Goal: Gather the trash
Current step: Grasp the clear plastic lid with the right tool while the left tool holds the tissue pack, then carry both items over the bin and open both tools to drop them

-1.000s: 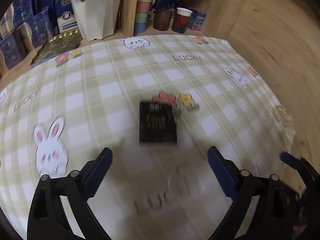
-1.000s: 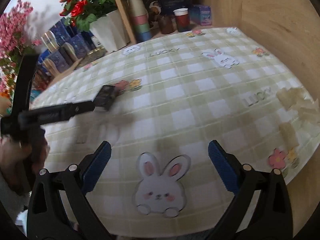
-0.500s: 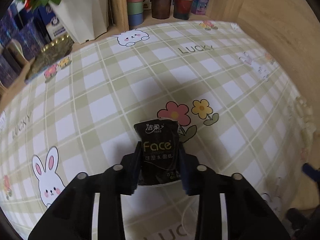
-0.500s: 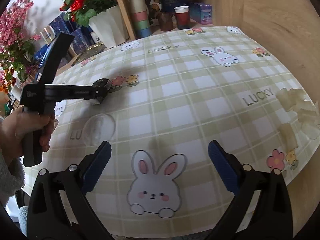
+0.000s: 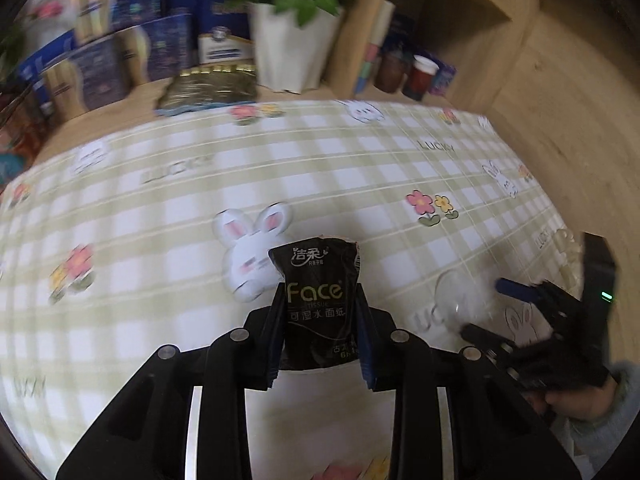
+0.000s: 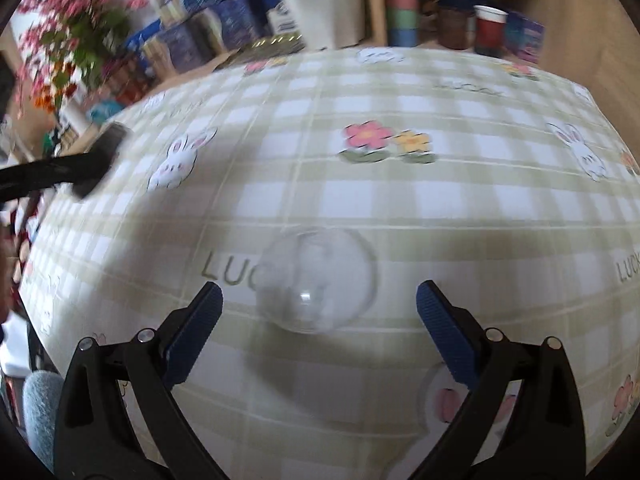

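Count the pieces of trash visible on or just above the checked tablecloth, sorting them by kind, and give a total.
Black tissue packet, clamped in the left gripper: 1
Clear plastic dome, lying on the cloth before the open right gripper: 1
Pale crumpled clear pieces at the cloth's edge, too blurred to separate: 1 cluster
Total: 3

A clear plastic dome lid (image 6: 318, 280) is seen on the checked tablecloth (image 6: 440, 200), lying between the right gripper's (image 6: 319, 307) wide-spread jaws, untouched.
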Demonstrator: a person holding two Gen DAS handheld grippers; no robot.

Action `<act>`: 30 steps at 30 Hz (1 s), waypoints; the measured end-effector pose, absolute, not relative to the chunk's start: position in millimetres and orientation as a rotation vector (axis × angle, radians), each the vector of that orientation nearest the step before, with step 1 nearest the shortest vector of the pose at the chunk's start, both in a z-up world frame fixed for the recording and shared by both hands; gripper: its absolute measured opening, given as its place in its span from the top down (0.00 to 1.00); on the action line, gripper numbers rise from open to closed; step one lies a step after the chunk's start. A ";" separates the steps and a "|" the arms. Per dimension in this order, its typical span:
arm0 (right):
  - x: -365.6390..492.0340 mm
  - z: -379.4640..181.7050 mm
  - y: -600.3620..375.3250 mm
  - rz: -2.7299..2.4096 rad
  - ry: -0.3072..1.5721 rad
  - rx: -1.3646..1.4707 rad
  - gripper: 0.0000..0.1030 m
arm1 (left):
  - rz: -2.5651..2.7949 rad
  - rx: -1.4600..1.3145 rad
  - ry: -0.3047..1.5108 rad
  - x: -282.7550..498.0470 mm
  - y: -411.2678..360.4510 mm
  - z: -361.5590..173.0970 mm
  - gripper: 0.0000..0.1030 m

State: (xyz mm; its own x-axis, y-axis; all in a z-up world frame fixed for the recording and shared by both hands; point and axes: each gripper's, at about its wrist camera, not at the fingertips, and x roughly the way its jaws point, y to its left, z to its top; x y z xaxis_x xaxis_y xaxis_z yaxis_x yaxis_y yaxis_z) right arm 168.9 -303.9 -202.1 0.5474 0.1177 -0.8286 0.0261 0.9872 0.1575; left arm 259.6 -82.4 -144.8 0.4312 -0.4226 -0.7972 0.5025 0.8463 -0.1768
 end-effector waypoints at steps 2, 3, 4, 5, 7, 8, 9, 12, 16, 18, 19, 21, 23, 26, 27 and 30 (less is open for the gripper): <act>173.6 -206.4 -295.1 0.033 1.005 0.112 0.07 | -0.570 0.079 0.960 246.2 -56.6 -141.7 0.71; 175.0 -208.0 -293.6 0.018 1.009 0.105 0.07 | -0.572 0.070 0.963 241.3 -47.6 -142.0 0.71; 176.8 -210.7 -294.7 0.001 1.015 0.125 0.06 | -0.575 0.049 0.970 233.9 -34.9 -142.7 0.71; 175.1 -210.9 -296.4 -0.006 1.001 0.136 0.06 | -0.575 0.028 0.980 226.8 -22.7 -144.0 0.71; 177.8 -211.0 -293.6 -0.024 1.014 0.117 0.08 | -0.569 -0.002 0.993 215.9 -5.7 -145.8 0.71; 179.6 -211.0 -290.6 -0.029 1.022 0.088 0.11 | -0.564 -0.020 0.996 210.0 3.5 -146.0 0.71; 179.5 -211.1 -287.7 -0.030 1.022 0.057 0.20 | -0.559 -0.052 0.998 202.1 14.9 -146.1 0.71; 175.9 -206.7 -282.8 -0.001 1.016 0.071 0.35 | -0.560 -0.133 1.013 181.5 37.6 -150.1 0.71; 161.1 -194.3 -272.3 0.027 0.982 0.088 0.35 | -0.568 -0.174 1.011 157.3 49.4 -151.7 0.71; 149.4 -184.1 -264.5 0.049 0.961 0.086 0.35 | -0.582 -0.156 1.003 144.3 48.5 -147.5 0.71; 141.4 -177.9 -261.1 0.063 0.948 0.099 0.35 | -0.593 -0.132 0.989 136.0 46.8 -142.6 0.71; 131.2 -169.3 -258.3 0.094 0.925 0.145 0.35 | -0.605 -0.077 0.958 121.1 43.0 -132.4 0.71; 115.1 -160.1 -254.4 0.121 0.899 0.183 0.35 | -0.612 -0.053 0.945 110.2 41.3 -127.4 0.71; 89.1 -146.7 -252.0 0.136 0.856 0.202 0.35 | -0.642 -0.054 0.947 94.4 38.5 -125.0 0.71; 83.0 -144.3 -251.8 0.140 0.849 0.207 0.35 | -0.650 -0.047 0.952 88.2 36.1 -126.4 0.71; 58.1 -133.3 -253.5 0.141 0.816 0.220 0.35 | -0.686 -0.025 0.973 69.3 27.3 -132.9 0.71</act>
State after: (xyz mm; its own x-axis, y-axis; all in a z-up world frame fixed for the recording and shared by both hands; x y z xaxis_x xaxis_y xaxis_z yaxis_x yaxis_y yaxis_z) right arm 58.1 -253.5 -133.3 0.6773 0.2088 -0.7054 -0.0403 0.9680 0.2479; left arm 69.3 27.3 -132.9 0.3710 -0.5461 -0.7511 0.5244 0.7907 -0.3159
